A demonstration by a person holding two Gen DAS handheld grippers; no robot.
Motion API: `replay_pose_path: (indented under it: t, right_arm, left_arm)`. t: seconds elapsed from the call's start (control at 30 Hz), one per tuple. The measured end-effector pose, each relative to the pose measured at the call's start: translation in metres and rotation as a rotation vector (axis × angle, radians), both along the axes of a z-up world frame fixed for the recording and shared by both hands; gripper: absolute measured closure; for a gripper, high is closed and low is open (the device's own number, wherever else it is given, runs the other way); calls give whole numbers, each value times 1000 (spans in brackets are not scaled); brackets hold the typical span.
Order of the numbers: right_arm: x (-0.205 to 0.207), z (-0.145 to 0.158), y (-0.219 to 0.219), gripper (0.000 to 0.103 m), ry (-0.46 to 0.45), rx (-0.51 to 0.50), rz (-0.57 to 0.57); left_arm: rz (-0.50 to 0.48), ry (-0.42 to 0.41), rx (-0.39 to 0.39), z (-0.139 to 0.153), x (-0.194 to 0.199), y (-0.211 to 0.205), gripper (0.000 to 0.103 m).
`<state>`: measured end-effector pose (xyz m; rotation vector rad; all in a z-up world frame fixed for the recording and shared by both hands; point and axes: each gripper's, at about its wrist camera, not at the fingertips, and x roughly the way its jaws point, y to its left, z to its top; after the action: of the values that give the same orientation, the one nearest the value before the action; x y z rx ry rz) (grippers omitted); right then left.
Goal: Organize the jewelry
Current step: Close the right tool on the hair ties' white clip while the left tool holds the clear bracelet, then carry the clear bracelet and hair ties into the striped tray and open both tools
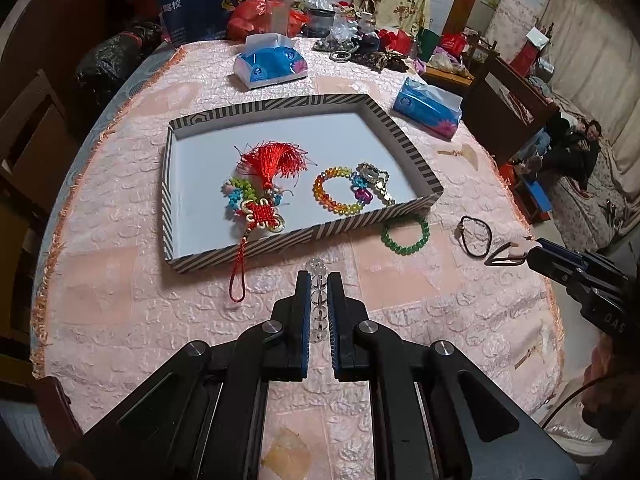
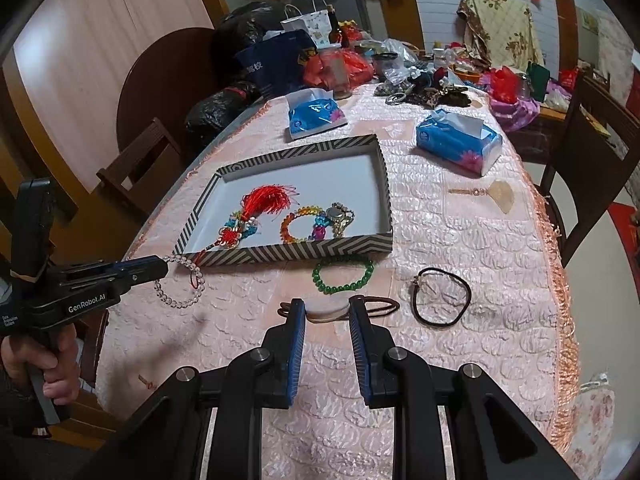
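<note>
My left gripper is shut on a clear bead bracelet, which hangs from it in the right wrist view, just in front of the striped tray. The tray holds a red tassel knot, colourful bead bracelets and a watch. My right gripper is shut on a pale pendant with a brown cord; from the left wrist view it shows at the right. A green bead bracelet and a black cord loop lie on the cloth.
Two blue tissue packs lie beyond the tray. A small fan-shaped charm lies at the right. Clutter of bags and jars fills the far table end. Chairs stand around the table.
</note>
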<state>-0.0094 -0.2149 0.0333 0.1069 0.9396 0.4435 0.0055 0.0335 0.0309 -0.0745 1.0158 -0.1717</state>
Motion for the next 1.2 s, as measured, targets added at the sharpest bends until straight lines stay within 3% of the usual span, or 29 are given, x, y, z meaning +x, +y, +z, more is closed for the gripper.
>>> replay_pose_path:
  t: [0.33, 0.7, 0.93, 1.2]
  right_arm:
    - [36, -3, 7, 82, 7, 6, 22]
    - [122, -1, 47, 82, -9, 50, 56]
    - [159, -32, 66, 81, 53, 29, 57]
    - [171, -78, 65, 81, 146, 1, 50]
  left_arm:
    - [17, -8, -22, 2, 25, 6, 97]
    - [62, -84, -57, 21, 111, 16, 97]
    - [79, -38, -42, -21, 154, 16, 97]
    - [140, 61, 9, -75, 162, 43, 97]
